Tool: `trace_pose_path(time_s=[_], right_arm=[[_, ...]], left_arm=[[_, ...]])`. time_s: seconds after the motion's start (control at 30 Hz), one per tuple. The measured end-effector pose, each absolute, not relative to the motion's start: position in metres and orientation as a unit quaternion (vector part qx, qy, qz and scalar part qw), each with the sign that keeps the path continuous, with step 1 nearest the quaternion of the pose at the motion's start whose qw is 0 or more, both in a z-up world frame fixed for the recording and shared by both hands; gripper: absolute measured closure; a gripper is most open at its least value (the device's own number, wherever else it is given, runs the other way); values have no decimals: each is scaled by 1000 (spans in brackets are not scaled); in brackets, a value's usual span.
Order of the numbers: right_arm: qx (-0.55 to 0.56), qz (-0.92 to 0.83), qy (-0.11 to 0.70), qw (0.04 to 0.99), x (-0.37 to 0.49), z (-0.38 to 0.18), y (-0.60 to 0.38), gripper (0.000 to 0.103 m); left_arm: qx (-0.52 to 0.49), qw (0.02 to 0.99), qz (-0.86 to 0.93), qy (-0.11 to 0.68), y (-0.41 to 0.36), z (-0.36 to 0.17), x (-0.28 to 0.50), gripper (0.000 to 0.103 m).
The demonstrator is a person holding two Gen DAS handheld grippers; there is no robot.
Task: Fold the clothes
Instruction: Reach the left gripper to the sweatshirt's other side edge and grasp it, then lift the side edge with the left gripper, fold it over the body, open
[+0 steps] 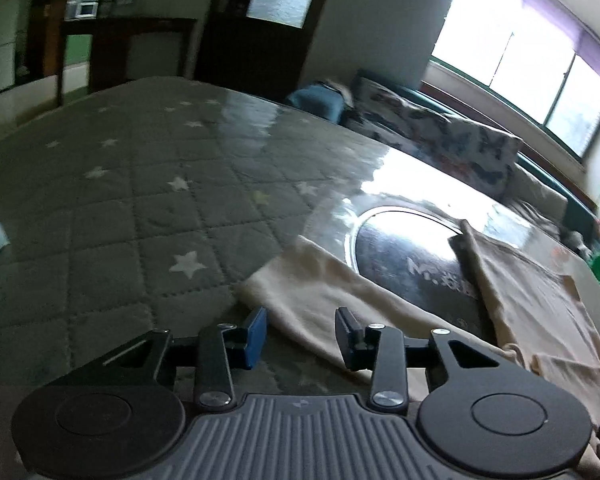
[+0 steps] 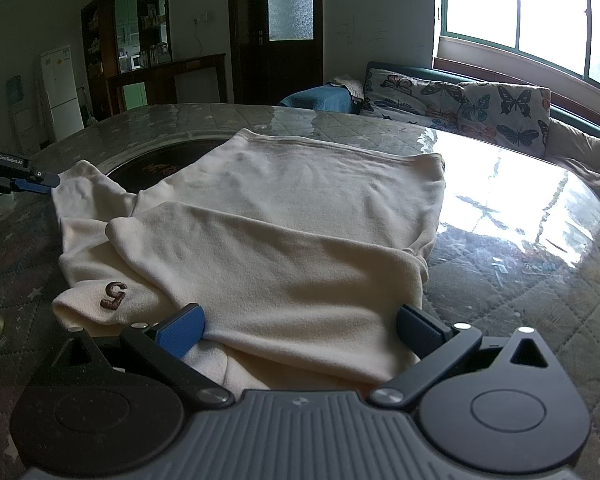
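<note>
Fleece fills the gap between the wide-spread fingers of the right hand-held gripper [image 2: 298,330], which stands open over the near edge of the cream sweatshirt [image 2: 300,240] without pinching it. The left hand-held gripper [image 1: 302,334] has its jaws partly apart around the sleeve [image 1: 320,280], the pads not yet pressing on the cloth; from the right wrist view its tip sits at the sleeve's cuff end at far left.

The sweatshirt lies flat on the quilted, star-patterned desk [image 1: 120,200] under a glossy clear cover, partly over a dark round inset [image 1: 412,256]. One sleeve is already folded across the body. The body's long axis runs from the right gripper away toward the hem on the window side; the loose sleeve points out to the left.

To fold well, the left gripper should probably catch both cuff layers, lift little, and lay the sleeve straight across the body.
</note>
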State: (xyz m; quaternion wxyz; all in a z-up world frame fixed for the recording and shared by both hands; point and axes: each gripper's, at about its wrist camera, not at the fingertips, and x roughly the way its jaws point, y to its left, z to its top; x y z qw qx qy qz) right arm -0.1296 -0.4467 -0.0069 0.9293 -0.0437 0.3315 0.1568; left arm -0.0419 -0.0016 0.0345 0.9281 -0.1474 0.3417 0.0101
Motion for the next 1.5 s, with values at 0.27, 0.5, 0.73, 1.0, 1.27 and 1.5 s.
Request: trace_pose_path(time_s=[0.27,0.5,0.73,1.0,1.27,1.5], right_arm=[[-44,157,332,929,-129,-7,-447,0],[-44,157,332,929,-129,-7,-447,0],[-46,157,332,929,-130,-6,-447,0],[-49,156,332,929,-129,-7,-446,0],[-49,156,332,929,-130,-7,-446,0],[-49,156,332,929,-130,-6,-446,0]], left_arm=[[-159,927,55,335,1,33,-38,60],[-168,925,57,336,3,30,-23,92],[-186,935,18,302,3,51,-31,98],[-172,944,-99,264,-43,97,-46,98],[-149,928,-223,257,-116,124,-52,98],[-133,896,-312,288,-182,115,-46,98]])
